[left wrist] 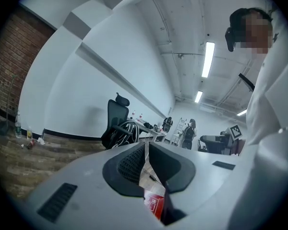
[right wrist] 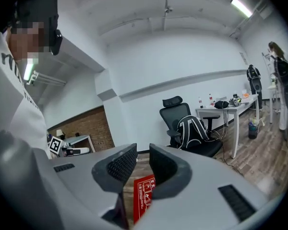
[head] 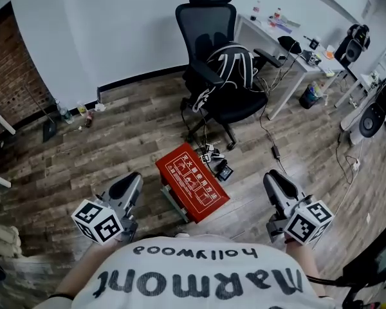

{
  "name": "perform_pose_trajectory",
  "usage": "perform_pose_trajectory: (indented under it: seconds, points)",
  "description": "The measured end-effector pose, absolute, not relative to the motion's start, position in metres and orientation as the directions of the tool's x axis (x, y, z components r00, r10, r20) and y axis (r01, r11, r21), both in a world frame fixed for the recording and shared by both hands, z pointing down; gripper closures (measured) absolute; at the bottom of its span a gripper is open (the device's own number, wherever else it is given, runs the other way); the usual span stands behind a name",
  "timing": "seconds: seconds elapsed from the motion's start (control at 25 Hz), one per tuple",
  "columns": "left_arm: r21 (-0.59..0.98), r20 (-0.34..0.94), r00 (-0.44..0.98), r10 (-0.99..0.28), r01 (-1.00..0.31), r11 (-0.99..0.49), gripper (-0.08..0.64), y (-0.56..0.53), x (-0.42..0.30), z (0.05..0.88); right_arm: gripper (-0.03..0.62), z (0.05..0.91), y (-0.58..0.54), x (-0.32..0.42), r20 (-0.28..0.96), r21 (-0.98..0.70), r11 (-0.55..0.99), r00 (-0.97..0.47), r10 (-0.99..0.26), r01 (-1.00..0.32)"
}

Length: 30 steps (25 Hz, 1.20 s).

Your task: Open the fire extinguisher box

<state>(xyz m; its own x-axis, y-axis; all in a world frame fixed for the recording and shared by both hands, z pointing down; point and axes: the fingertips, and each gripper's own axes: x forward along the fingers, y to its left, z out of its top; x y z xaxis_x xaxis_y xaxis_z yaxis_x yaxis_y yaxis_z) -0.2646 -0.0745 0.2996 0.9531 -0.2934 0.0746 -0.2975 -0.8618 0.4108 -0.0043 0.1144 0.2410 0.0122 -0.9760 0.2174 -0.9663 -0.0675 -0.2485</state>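
— Red box [head: 193,183], white print on its lid, lies flat on the wooden floor [head: 83,153]. It looks shut. It sits between the two tools and a little ahead of them, and neither touches it. Tool condition?

— Left tool [head: 130,187]: clenched, pads all but meeting, nothing in them. Right tool [head: 276,184]: jaws a little apart, empty. Both are near the box but clear of it.

— Hazards from here?

— Three, in my judgement. First, cables [head: 213,154] and small dark items lie just beside the box's far corner, trailing toward the chair [head: 209,56]. A lid swung that way could land on them or snag. Second, the floor looks smooth. A pull on the lid with one tool alone would likely drag the box rather than open it, so the other tool should pin it down. Third, the left tool must release before it can take anything; arriving clenched, it would only knock the box. I cannot tell which edge carries the latch.

— What does one view give that another lacks?

— Only the head view shows the whole box and the cables beside it. In the left gripper view the box [left wrist: 155,206] is a red sliver under the jaws. The right gripper view shows a larger strip of it [right wrist: 144,195], with some print. Those two views alone settle how each tool's jaws stand; from above they are hard to read.
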Motion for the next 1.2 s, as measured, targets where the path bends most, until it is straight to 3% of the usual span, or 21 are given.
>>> perform_pose_trajectory:
  seconds: [0.28, 0.48, 0.8, 1.0, 1.2]
  points:
    - [0.442, 0.11, 0.953, -0.282, -0.301, -0.845, 0.531, -0.083, -0.251, 0.322, 0.508, 0.266, 0.107, 0.005, 0.288, -0.237, -0.075, 0.004, -0.958, -0.969]
    - [0.492, 0.178, 0.942, -0.285, -0.336, -0.803, 0.531, -0.082, -0.248, 0.35, 0.508, 0.283, 0.082, 0.006, 0.345, -0.276, -0.012, -0.087, -0.935, -0.961]
    - [0.677, 0.322, 0.871, -0.372, -0.487, -0.552, 0.53, -0.08, -0.234, 0.447, 0.509, 0.341, 0.037, 0.018, 0.457, -0.296, 0.127, -0.257, -0.851, -0.947]
    - [0.744, 0.406, 0.847, -0.342, -0.524, -0.415, 0.409, -0.085, -0.218, 0.533, 0.508, 0.396, 0.028, 0.026, 0.548, -0.337, 0.191, -0.357, -0.757, -0.922]
    - [0.846, 0.369, 0.887, -0.277, -0.444, -0.295, 0.323, -0.088, -0.189, 0.605, 0.508, 0.441, 0.019, 0.037, 0.579, -0.382, 0.221, -0.418, -0.7, -0.898]
